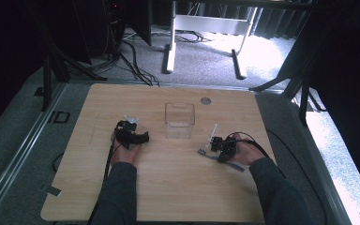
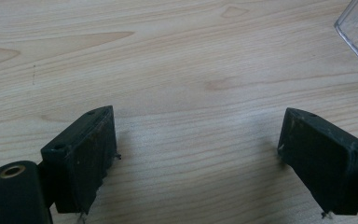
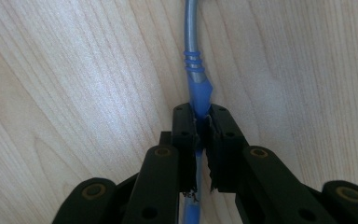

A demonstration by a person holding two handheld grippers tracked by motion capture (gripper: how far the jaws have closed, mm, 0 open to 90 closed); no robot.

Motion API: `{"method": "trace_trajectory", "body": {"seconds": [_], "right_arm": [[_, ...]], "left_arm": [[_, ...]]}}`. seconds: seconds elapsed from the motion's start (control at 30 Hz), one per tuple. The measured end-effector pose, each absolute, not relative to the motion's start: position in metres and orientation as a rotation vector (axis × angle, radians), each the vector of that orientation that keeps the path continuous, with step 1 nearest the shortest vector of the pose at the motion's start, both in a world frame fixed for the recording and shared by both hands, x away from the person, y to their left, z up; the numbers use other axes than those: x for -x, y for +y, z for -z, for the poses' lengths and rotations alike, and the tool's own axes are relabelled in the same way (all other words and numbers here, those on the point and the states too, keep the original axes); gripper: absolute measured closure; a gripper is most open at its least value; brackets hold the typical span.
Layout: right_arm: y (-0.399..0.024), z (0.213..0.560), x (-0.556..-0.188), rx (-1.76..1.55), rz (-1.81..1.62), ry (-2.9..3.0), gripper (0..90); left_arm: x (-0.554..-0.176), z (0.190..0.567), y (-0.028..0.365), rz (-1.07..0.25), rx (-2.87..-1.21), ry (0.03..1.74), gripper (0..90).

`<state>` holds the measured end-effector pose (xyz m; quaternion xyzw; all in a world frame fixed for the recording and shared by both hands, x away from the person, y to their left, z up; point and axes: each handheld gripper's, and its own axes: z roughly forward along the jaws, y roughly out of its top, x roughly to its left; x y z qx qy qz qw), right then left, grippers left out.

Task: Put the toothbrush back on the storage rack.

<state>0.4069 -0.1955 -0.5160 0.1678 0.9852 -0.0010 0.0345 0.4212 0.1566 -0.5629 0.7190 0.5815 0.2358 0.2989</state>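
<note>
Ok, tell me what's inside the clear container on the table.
The clear container looks empty; the wooden table shows through its walls. From the high view, anything tiny or transparent at its bottom couldn't be made out.

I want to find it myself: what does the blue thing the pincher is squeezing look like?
Start at the clear plastic box mid-table, then look right to the right gripper. Its jaws are shut on a thin blue and grey toothbrush lying flat on the wood, the only blue thing there.

Overhead faces forward; jaw cameras near table [image 1: 168,187].
</note>
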Motion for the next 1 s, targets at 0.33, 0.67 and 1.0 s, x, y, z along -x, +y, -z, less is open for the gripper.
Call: {"method": "trace_trajectory", "body": {"seconds": [0.33,0.67,1.0], "right_arm": [[-0.199,0.505,-0.403,-0.533,-0.092,3.0,82.5],[-0.2,0.484,-0.396,-0.539,-0.267,2.947,82.4],[-0.206,0.467,-0.394,-0.567,-0.406,2.883,82.4]], "left_arm": [[-0.421,0.563,0.157,-0.626,-1.91,1.544,11.8],[-0.421,0.563,0.157,-0.626,-1.91,1.544,11.8],[-0.421,0.563,0.157,-0.626,-1.91,1.545,11.8]]}}
